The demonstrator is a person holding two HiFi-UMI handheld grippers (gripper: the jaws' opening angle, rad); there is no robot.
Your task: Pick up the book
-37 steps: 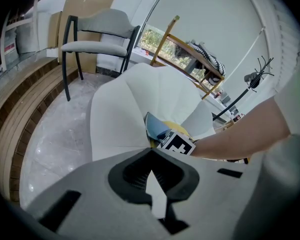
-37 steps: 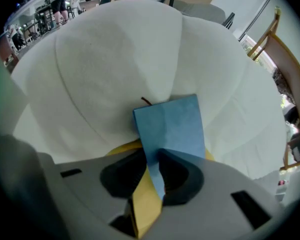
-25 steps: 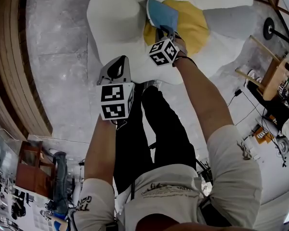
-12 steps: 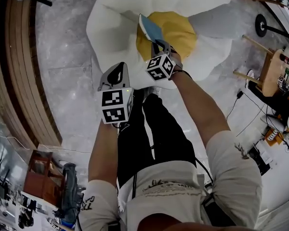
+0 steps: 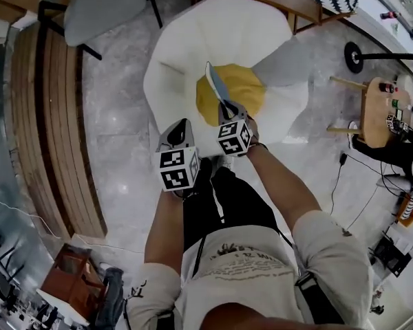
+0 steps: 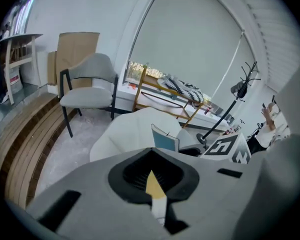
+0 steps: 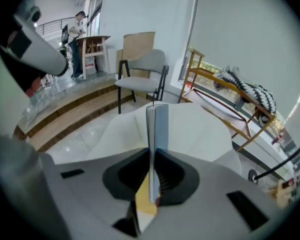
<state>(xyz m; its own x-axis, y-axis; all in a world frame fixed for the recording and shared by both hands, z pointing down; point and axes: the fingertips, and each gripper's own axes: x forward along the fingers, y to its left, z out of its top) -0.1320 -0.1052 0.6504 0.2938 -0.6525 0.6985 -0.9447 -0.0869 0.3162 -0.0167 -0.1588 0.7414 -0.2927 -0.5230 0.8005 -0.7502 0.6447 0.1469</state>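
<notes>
The right gripper (image 5: pixel 226 110), clamped tight on the book (image 5: pixel 215 84), has raised it edge-up clear of the yellow cushion (image 5: pixel 244 91), the left gripper (image 5: pixel 181 124) rising alongside, jaws together and empty, so the pick-up looks done.

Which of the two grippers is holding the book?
The right gripper: its jaws are clamped on the blue book, which stands edge-on between them. The left gripper has its jaws together with nothing between them.
</notes>
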